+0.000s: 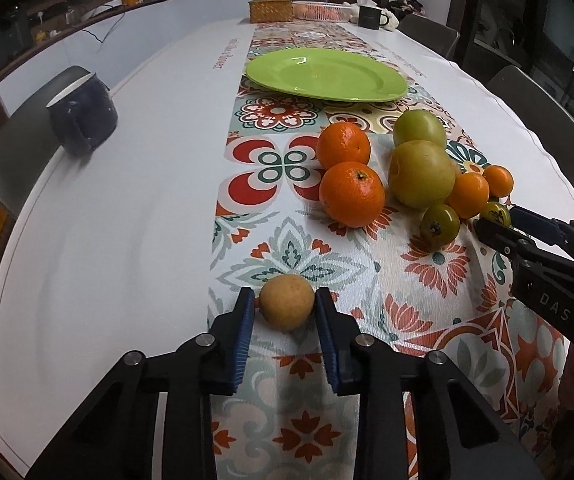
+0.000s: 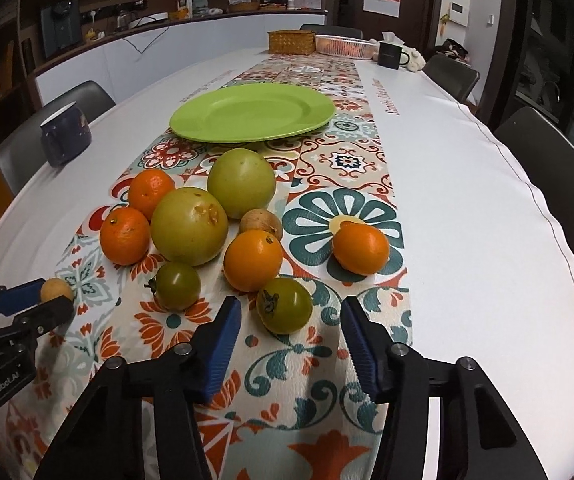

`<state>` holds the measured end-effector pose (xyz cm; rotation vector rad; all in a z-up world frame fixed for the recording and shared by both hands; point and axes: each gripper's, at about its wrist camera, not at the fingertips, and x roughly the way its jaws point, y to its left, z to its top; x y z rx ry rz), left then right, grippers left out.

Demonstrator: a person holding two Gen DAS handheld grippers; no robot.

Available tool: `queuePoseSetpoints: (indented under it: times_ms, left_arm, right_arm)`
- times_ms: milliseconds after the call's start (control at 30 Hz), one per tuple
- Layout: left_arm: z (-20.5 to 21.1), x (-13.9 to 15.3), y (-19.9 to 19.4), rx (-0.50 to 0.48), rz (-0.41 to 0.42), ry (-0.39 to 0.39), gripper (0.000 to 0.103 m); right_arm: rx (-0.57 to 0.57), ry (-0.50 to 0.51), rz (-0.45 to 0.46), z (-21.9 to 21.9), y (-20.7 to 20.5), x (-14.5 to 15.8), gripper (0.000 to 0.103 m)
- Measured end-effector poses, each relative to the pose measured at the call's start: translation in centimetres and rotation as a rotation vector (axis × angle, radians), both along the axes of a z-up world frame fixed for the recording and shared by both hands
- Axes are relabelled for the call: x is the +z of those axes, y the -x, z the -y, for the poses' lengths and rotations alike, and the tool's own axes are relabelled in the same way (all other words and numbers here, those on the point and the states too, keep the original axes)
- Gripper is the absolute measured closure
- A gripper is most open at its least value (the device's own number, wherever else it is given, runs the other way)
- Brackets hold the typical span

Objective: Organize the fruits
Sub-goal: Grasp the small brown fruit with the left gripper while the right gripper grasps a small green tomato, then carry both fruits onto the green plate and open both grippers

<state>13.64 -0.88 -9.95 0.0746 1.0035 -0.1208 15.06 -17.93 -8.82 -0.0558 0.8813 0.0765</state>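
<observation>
Left gripper (image 1: 285,308) is spread around the small tan fruit (image 1: 286,307), one pad (image 1: 244,332) on each side with slim gaps, not yet pinching. The fruit sits on the desk (image 1: 127,220) right between the fingertips, on the runner's edge.

Right gripper (image 2: 291,322) is spread wide, holding nothing; a small green tomato (image 2: 284,311) lies between its tips, nearer the left pad.

The rest of the pile is ahead of both grippers: two oranges (image 1: 351,193), two big green fruits (image 1: 423,174) and smaller orange ones. The green plate (image 1: 327,74) is further ahead, nothing on it (likely the drop target, my guess).

Step in hand looks like closing on the tan fruit. To do it well:
- centre it on the pads before closing; it's round and will probably squirt forward if caught on the tips
- close slowly, light squeeze
- lift straight up before moving toward the plate, passing left of the oranges
- keep the right gripper parked till the left clears
</observation>
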Motion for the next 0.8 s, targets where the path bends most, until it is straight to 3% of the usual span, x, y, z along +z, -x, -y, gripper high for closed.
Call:
queuePoseSetpoints:
  times_ms: [333,800]
  left_arm:
    - [0.2,0.0,-0.4,-0.013,0.000,-0.010,0.075]
    - [0.5,2.5,0.6,-0.046,0.077,0.013,0.075]
  right_arm:
    - [0.022,0.006,-0.010,-0.1,-0.5,-0.5,0.072]
    - [0.035,-0.025,0.037,0.0,1.0,1.4,0.072]
